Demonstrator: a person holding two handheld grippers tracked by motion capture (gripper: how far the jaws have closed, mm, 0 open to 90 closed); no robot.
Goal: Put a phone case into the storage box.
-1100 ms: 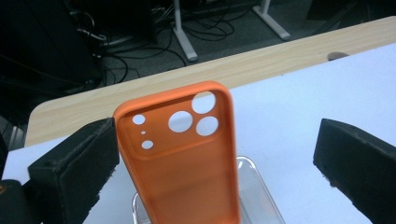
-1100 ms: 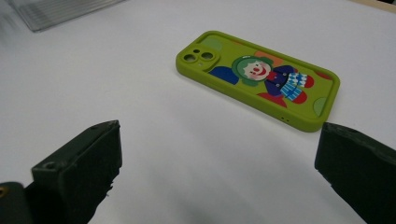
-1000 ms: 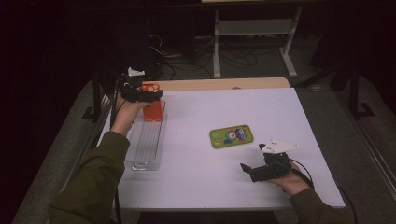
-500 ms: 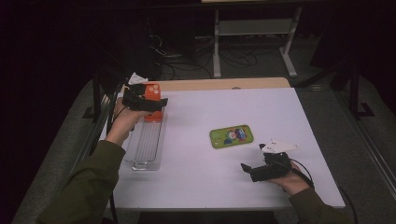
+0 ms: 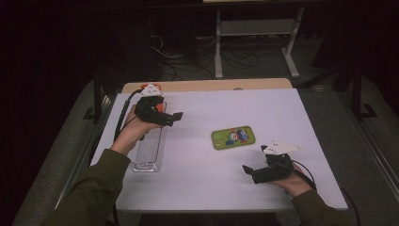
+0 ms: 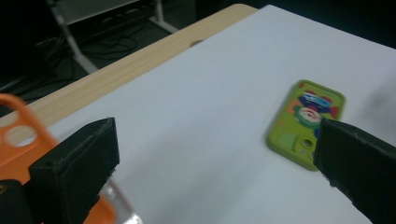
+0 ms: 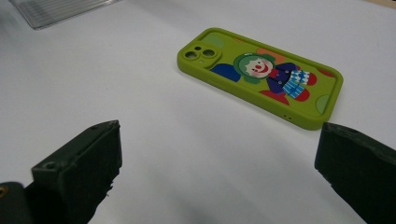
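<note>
A green phone case [image 5: 233,137] with a clown picture lies flat in the middle of the white table [image 5: 211,188]. It also appears in the left gripper view [image 6: 306,123] and the right gripper view [image 7: 261,77]. My left gripper [image 5: 175,117] hovers over the far end of a clear ribbed tray [image 5: 147,150], pointing right with its jaws open [image 6: 215,154] and nothing between them. An orange phone case [image 6: 18,140] sits at that end of the tray, beside the left jaw. My right gripper [image 5: 249,172] rests near the front right, open [image 7: 215,154] and empty, facing the green case.
A bare wooden strip [image 5: 207,85] runs along the table's far edge. Behind it are a metal stand [image 5: 254,28] and floor cables [image 5: 188,52] in the dark. The corner of the clear tray [image 7: 60,9] lies beyond the right gripper.
My left gripper has swung from over the tray's far end toward the right, now facing the green case. The right gripper has not moved.
</note>
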